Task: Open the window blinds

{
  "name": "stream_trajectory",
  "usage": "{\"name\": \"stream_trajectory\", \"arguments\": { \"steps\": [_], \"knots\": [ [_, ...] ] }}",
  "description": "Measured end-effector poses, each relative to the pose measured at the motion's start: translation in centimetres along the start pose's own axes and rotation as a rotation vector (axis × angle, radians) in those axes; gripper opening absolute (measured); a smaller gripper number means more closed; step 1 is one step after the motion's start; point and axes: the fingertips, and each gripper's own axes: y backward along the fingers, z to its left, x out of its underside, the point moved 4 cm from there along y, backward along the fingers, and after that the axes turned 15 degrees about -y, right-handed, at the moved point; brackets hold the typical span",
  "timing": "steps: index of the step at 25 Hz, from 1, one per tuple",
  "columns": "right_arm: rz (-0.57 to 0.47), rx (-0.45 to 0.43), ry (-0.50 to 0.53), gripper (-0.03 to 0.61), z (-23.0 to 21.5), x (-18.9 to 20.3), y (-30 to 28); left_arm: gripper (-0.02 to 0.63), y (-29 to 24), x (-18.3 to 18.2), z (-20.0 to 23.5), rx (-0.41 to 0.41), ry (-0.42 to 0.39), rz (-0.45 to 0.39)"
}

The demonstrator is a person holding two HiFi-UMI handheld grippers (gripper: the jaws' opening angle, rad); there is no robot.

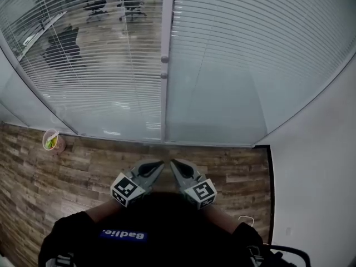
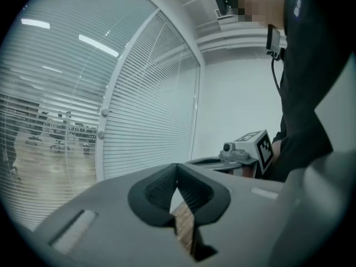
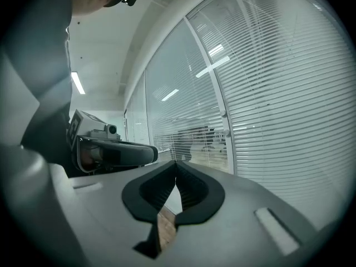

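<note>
The window blinds hang behind a glass wall in front of me. In the left pane (image 1: 94, 54) the slats are partly turned and an office shows through. The right pane (image 1: 239, 54) has flat, closed slats. Between them stands a white post (image 1: 165, 104) with two small knobs (image 1: 164, 59), also seen in the left gripper view (image 2: 103, 112) and the right gripper view (image 3: 222, 113). My left gripper (image 1: 159, 163) (image 2: 177, 166) and right gripper (image 1: 173, 162) (image 3: 176, 163) are held low, side by side, well short of the glass. Both are shut with nothing between the jaws.
A wood-look floor (image 1: 67, 171) runs up to the glass. On it at the left, close to the glass, stands a small cup (image 1: 51, 140) with something green in it. A white wall (image 1: 317, 171) closes off the right side.
</note>
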Motion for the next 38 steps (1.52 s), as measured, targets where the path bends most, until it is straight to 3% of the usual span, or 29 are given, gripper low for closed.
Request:
{"name": "stream_trajectory", "arguments": {
  "steps": [20, 30, 38],
  "knots": [
    [0.038, -0.124, -0.043, 0.003, -4.5, -0.3, 2.4, 0.000, -4.4, 0.0, -2.9, -0.111, 0.022, 0.066],
    [0.049, -0.098, -0.004, 0.003, -4.5, -1.3, -1.8, 0.000, -3.4, 0.8, 1.6, -0.109, 0.041, 0.015],
    [0.011, -0.031, 0.015, 0.003, -6.0, -0.5, -8.6, 0.000, -3.0, 4.5, 8.6, -0.063, 0.037, -0.020]
  ]
}}
